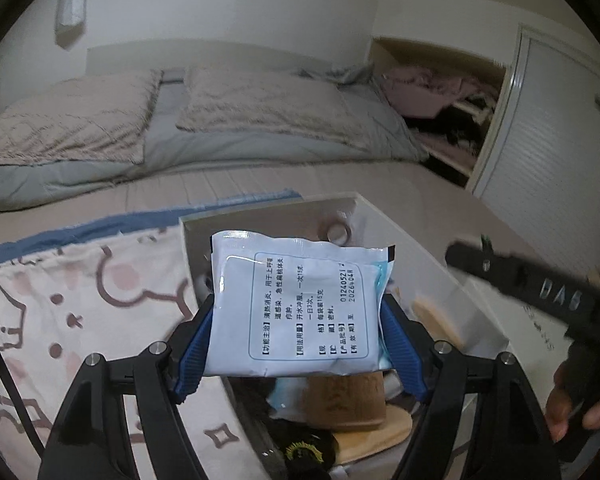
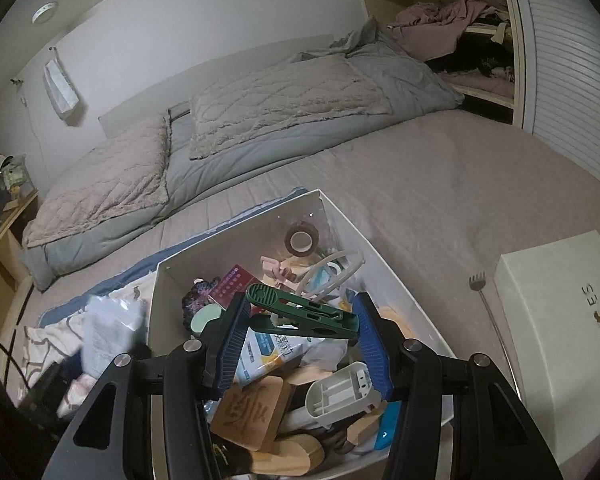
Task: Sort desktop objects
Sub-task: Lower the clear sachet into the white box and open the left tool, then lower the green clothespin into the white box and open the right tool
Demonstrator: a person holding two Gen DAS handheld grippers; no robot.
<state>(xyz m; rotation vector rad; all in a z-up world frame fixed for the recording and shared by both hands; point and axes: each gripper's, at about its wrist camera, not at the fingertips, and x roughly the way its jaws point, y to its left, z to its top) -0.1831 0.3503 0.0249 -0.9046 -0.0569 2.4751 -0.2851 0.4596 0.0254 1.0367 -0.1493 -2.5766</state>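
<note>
Left hand-held gripper (image 1: pixel 300 320) clamps glossy flat sachet (image 1: pixel 300 304).

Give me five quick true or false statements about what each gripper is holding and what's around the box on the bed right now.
1. The left gripper grips a white sachet. True.
2. The right gripper is empty. False: it is clamped on a green clip.
3. A roll of tape lies in the white box. True.
4. The box stands on a wooden desk. False: it stands on the bed.
5. A back scratcher lies in the box. False: it lies on the bed beside it.
</note>
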